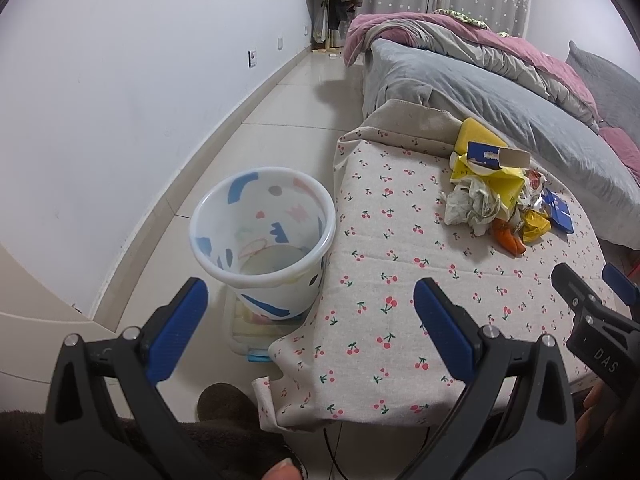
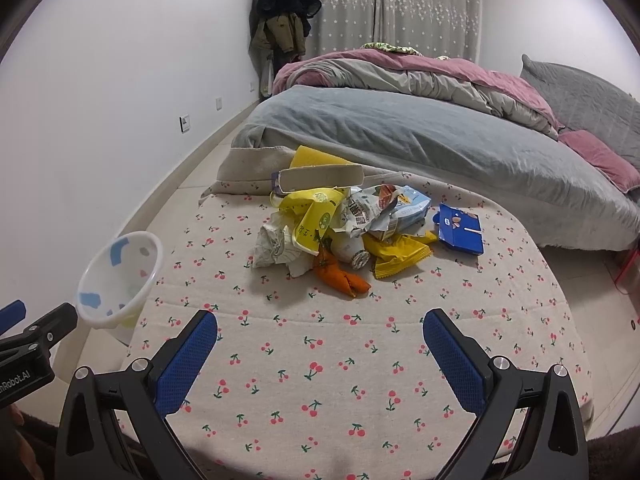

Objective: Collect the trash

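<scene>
A heap of trash [image 2: 340, 232] lies on the far part of a table with a cherry-print cloth [image 2: 320, 360]: yellow wrappers, crumpled white paper, an orange wrapper [image 2: 340, 276], a blue box [image 2: 460, 228] and a cardboard sleeve. The same trash heap [image 1: 496, 188] shows at the right in the left wrist view. A white patterned bin [image 1: 264, 236] stands on the floor left of the table; the bin [image 2: 120, 284] also shows in the right wrist view. My left gripper [image 1: 310, 304] is open over the table's left edge. My right gripper [image 2: 320, 336] is open over the cloth, short of the heap.
A bed [image 2: 440, 136] with grey and pink bedding stands just behind the table. A white wall [image 1: 120, 100] runs along the left with tiled floor [image 1: 280, 120] between it and the bed. Coats [image 2: 284, 28] hang in the far corner. A clear lidded box [image 1: 252, 332] sits under the bin.
</scene>
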The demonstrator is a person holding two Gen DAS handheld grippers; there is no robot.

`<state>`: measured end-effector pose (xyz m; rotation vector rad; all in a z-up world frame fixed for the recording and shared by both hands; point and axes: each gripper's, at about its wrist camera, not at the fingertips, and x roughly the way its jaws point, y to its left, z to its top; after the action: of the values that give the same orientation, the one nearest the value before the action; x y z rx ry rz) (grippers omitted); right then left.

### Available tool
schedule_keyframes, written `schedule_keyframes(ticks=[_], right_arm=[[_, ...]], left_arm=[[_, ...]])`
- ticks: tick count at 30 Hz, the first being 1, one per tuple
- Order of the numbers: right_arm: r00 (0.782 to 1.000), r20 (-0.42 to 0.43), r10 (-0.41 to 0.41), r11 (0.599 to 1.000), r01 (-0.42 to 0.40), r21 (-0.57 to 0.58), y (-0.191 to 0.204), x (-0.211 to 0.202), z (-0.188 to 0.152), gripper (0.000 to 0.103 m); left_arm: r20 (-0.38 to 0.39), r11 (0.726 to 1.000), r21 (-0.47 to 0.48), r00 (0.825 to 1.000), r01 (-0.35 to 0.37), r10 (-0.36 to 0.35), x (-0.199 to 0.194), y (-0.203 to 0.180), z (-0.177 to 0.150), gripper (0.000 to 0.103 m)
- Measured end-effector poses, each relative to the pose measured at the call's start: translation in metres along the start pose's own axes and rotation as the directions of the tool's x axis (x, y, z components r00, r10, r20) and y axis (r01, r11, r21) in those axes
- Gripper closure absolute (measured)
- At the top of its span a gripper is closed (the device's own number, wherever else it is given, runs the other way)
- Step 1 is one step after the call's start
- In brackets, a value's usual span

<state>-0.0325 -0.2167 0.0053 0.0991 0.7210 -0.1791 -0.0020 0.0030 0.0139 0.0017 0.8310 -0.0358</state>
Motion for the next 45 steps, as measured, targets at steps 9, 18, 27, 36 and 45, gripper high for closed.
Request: schedule_keyframes(ticks=[9,18,27,36,45], right_arm=[[1.0,0.005,0.0,1.0,0.0,0.004,-0.0026,-0.0011,0.0006,0.0],[1.0,0.005,0.001,1.0,-0.001,0.004,-0.0026,-0.0012,0.0005,0.0],[1.0,0.006,0.002,1.0,-0.002,0.004,-0.0027,-0.0014,0.0005,0.0],[1.0,0.005,0.002,1.0,-0.002,0.005,-0.0026,-0.0013,0.0003,0.0],[1.0,0.006,0.002,1.0,-0.002,0.005,-0.0028,-0.0013,0.0001,0.0]], left_arm=[[0.006,1.0,0.0,1.0,-0.001,0.001,-0.0008,0.0009,0.0015,0.001],[0.007,1.0,0.0,1.0,-0.001,0.001,-0.0008,0.0007,0.0017,0.001],[0.007,1.0,-0.001,1.0,-0.001,0.001,-0.0009,0.0006,0.0015,0.001],[0.008,1.0,-0.002,1.0,0.0,0.0,-0.0011,0.0005,0.0012,0.001],[0.009,1.0,0.0,1.0,-0.001,0.001,-0.0019,-0.0003,0.0021,0.001]])
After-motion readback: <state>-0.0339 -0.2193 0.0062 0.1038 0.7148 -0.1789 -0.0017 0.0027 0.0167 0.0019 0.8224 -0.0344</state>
